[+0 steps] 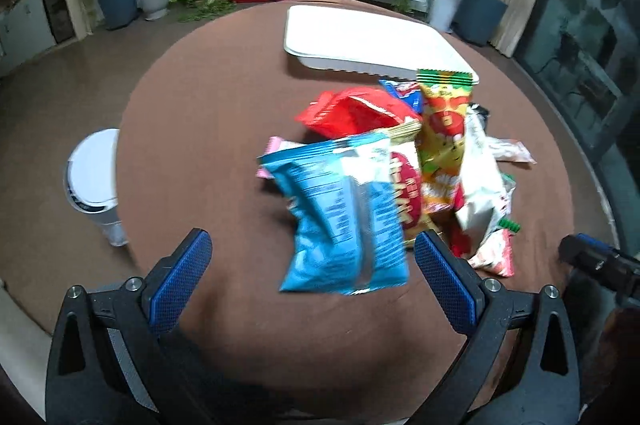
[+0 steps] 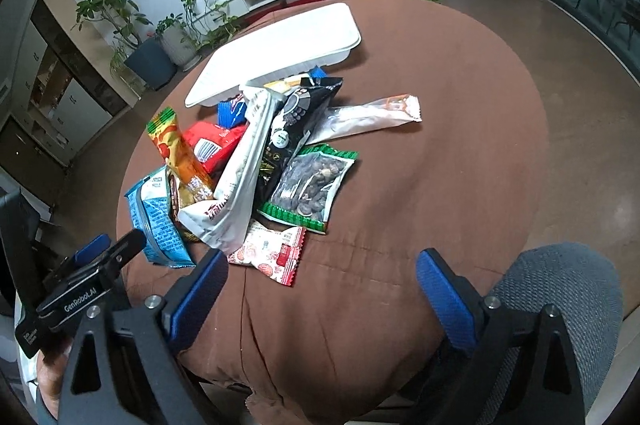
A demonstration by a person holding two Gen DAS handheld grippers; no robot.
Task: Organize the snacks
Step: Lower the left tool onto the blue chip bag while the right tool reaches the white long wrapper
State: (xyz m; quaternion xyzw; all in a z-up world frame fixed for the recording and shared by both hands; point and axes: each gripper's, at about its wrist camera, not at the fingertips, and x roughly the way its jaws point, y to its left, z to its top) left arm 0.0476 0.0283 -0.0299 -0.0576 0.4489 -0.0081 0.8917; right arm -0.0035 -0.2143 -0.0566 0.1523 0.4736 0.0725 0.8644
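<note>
A heap of snack packets lies on the round table's brown cloth. Nearest my left gripper is a blue bag, lying between the spread fingers with neither pad pressing it. Behind it are a red bag, an orange packet and a white bag. My right gripper is open over bare cloth, with a pink-red cookie packet just beyond its left finger. A black bag, a green-edged bag of nuts and a long silvery wrapper lie further on. A white tray stands behind the heap.
A white bin stands on the floor left of the table. A grey chair cushion is at the table's near right edge. Potted plants and a low white cabinet line the far wall. Bare cloth stretches right of the heap.
</note>
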